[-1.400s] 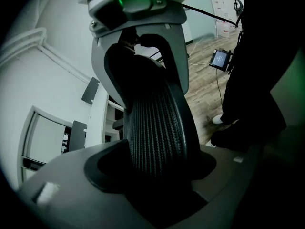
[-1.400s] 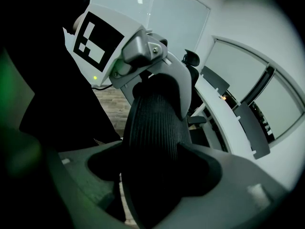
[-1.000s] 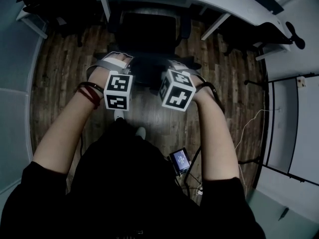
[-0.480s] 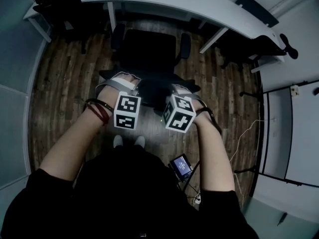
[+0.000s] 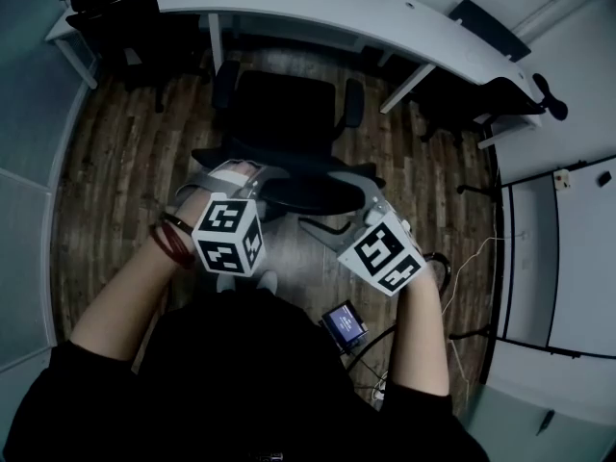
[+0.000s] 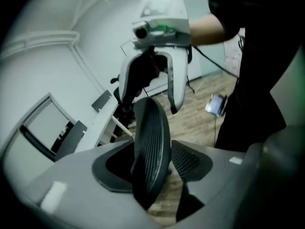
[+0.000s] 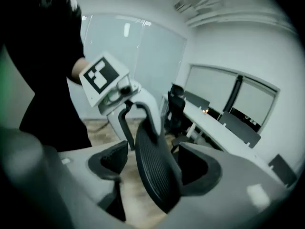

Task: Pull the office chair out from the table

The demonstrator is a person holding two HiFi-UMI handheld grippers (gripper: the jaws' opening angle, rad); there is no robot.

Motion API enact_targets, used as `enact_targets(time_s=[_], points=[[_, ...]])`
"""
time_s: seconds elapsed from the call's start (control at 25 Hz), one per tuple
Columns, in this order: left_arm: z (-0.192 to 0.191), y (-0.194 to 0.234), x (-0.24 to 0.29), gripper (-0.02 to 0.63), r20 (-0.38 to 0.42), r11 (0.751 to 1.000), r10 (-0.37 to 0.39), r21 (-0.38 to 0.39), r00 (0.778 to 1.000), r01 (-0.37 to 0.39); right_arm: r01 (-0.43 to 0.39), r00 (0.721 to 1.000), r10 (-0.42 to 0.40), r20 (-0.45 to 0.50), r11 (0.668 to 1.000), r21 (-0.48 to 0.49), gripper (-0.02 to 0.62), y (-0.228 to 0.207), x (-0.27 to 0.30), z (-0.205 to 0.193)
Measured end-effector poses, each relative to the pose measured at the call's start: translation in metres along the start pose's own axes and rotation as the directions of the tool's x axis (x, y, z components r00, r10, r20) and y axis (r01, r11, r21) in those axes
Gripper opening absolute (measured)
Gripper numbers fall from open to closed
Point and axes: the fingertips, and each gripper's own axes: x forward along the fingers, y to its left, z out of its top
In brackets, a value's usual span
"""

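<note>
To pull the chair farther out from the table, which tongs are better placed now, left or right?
Probably left. The left tongs have just been closing, with the chair backrest close between them; the right tongs stand wide, with floor showing beside the backrest.

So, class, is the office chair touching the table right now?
Apart. The head view shows a strip of wood floor between the office chair and the near edge of the table.

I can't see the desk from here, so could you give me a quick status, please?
Left tongs, just closing, and right tongs both straddle chair backrest, not clamped. Office chair out from table. Small device on floor behind.
</note>
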Motion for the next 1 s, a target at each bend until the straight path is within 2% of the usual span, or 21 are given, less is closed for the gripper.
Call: enact_targets(time_s=[0.04, 0.08, 0.12, 0.16, 0.2, 0.24, 0.28, 0.32, 0.36, 0.48, 0.68, 0.88, 1.0], points=[[0.014, 0.004, -0.018, 0.216, 0.100, 0.993, 0.019, -0.115, 0.995, -0.008, 0.041, 0.991, -0.050, 0.127, 0.996, 0.073, 0.339, -0.005, -0.017, 0.022], [0.027, 0.011, -0.036, 0.140, 0.215, 0.964, 0.066, -0.265, 0.974, -0.006, 0.082, 0.962, -0.121, 0.243, 0.983, 0.164, 0.287, -0.011, -0.036, 0.041], [0.039, 0.020, -0.054, 0.080, 0.330, 0.899, 0.141, -0.437, 0.933, 0.018, 0.109, 0.925, -0.195, 0.327, 0.959, 0.263, 0.137, -0.016, -0.052, 0.056], [0.046, 0.030, -0.071, 0.021, 0.418, 0.795, 0.238, -0.603, 0.877, 0.071, 0.121, 0.890, -0.257, 0.376, 0.929, 0.350, 0.046, -0.020, -0.066, 0.065], [0.046, 0.040, -0.085, 0.005, 0.461, 0.668, 0.338, -0.732, 0.820, 0.136, 0.127, 0.862, -0.310, 0.402, 0.899, 0.419, 0.002, -0.022, -0.075, 0.070], [0.042, 0.048, -0.097, 0.005, 0.466, 0.552, 0.426, -0.813, 0.775, 0.186, 0.137, 0.837, -0.356, 0.415, 0.871, 0.471, 0.002, -0.025, -0.080, 0.072], [0.036, 0.054, -0.105, 0.005, 0.452, 0.476, 0.492, -0.855, 0.744, 0.205, 0.150, 0.818, -0.395, 0.419, 0.849, 0.506, 0.000, -0.028, -0.084, 0.071], [0.032, 0.059, -0.112, 0.005, 0.436, 0.449, 0.537, -0.872, 0.723, 0.193, 0.166, 0.803, -0.426, 0.417, 0.832, 0.530, 0.000, -0.030, -0.087, 0.068], [0.030, 0.062, -0.117, 0.005, 0.422, 0.454, 0.564, -0.876, 0.710, 0.159, 0.181, 0.795, -0.448, 0.409, 0.818, 0.545, 0.000, -0.031, -0.089, 0.066], [0.032, 0.070, -0.129, 0.005, 0.409, 0.505, 0.587, -0.860, 0.698, 0.080, 0.201, 0.794, -0.472, 0.384, 0.799, 0.567, 0.000, -0.032, -0.090, 0.061], [0.040, 0.069, -0.135, 0.005, 0.432, 0.569, 0.567, -0.821, 0.702, 0.046, 0.268, 0.784, -0.512, 0.351, 0.789, 0.553, 0.000, -0.028, -0.085, 0.064], [0.045, 0.064, -0.139, 0.005, 0.463, 0.630, 0.536, -0.776, 0.706, 0.029, 0.276, 0.790, -0.507, 0.344, 0.796, 0.539, 0.000, -0.027, -0.073, 0.076], [0.051, 0.060, -0.141, 0.005, 0.472, 0.656, 0.523, -0.755, 0.710, 0.019, 0.266, 0.794, -0.499, 0.346, 0.798, 0.541, 0.000, -0.027, -0.076, 0.080]])
